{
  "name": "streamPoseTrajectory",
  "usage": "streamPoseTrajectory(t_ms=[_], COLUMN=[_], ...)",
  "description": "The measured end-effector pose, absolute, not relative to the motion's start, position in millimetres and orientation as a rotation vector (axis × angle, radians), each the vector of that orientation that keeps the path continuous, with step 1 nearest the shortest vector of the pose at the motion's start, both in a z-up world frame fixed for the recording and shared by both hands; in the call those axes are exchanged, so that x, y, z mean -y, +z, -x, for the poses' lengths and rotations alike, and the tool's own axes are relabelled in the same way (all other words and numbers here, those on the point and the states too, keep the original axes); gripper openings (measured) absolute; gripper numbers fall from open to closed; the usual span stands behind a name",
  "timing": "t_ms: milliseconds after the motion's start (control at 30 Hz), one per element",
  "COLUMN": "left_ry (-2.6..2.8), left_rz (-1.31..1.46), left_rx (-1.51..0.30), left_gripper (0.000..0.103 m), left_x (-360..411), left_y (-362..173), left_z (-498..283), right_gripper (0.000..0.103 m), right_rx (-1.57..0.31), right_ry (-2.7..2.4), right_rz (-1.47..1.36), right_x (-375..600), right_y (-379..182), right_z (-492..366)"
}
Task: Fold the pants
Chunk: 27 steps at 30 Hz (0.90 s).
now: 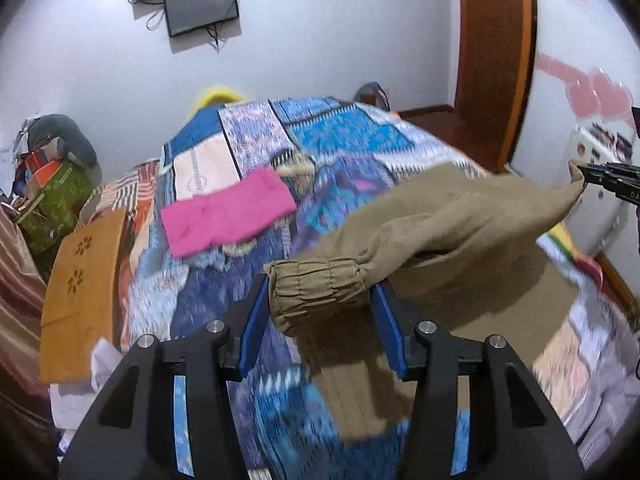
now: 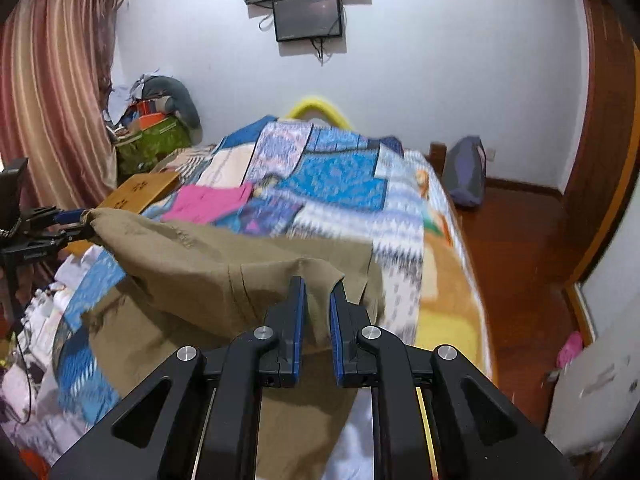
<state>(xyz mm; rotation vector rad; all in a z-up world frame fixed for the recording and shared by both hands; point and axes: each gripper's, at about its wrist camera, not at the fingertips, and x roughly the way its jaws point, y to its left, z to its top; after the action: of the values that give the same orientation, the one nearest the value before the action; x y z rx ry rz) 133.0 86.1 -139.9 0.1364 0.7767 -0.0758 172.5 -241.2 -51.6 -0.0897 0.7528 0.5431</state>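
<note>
Both ends of the tan pants [image 1: 452,216] hang lifted over the bed [image 1: 340,140]. My left hand-held gripper [image 1: 320,300] grasps the elastic cuff; my right hand-held gripper [image 2: 318,292] pinches fabric. Only the left view shows the folded pink garment [image 1: 228,212] whole, at 10 o'clock.

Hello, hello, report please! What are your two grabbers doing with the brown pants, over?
Left gripper shut on elastic cuff of tan pants. Right gripper pinching other end, pants lifted over the quilt. Pink cloth lies beyond, apart.
</note>
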Motion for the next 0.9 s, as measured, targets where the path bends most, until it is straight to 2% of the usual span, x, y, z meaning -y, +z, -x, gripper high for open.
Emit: streamPoseTrajectory(t_ms=[400, 433, 500, 600, 733, 800, 833, 900], left_ry=[-0.07, -0.065, -0.061, -0.059, -0.08, -0.097, -0.112, -0.147], left_rz=[-0.155, -0.154, -0.158, -0.168, -0.196, -0.218, -0.226, -0.248], left_rx=[-0.924, -0.922, -0.919, -0.894, -0.855, -0.835, -0.829, -0.817], left_gripper=[0.05, 0.05, 0.05, 0.05, 0.05, 0.055, 0.062, 0.068], left_x=[-78, -79, -79, -78, -66, -53, -45, -29], left_y=[-200, -200, -197, -185, -166, -158, -156, -154], left_z=[-92, -89, -84, -76, -75, -77, -79, -80], right_gripper=[0.015, 0.018, 0.031, 0.043, 0.045, 0.046, 0.048, 0.055], right_rx=[-0.928, -0.941, -0.967, -0.96, -0.92, -0.882, -0.864, -0.83], right_ry=[0.468, 0.457, 0.43, 0.409, 0.397, 0.411, 0.428, 0.468], right_rz=[0.036, 0.038, 0.059, 0.087, 0.137, 0.151, 0.157, 0.172], right_x=[256, 257, 259, 263, 261, 255, 251, 239], right_y=[-130, -133, -136, -134, -120, -109, -104, -93], right_z=[-129, -127, -122, -113, -99, -94, -93, -90])
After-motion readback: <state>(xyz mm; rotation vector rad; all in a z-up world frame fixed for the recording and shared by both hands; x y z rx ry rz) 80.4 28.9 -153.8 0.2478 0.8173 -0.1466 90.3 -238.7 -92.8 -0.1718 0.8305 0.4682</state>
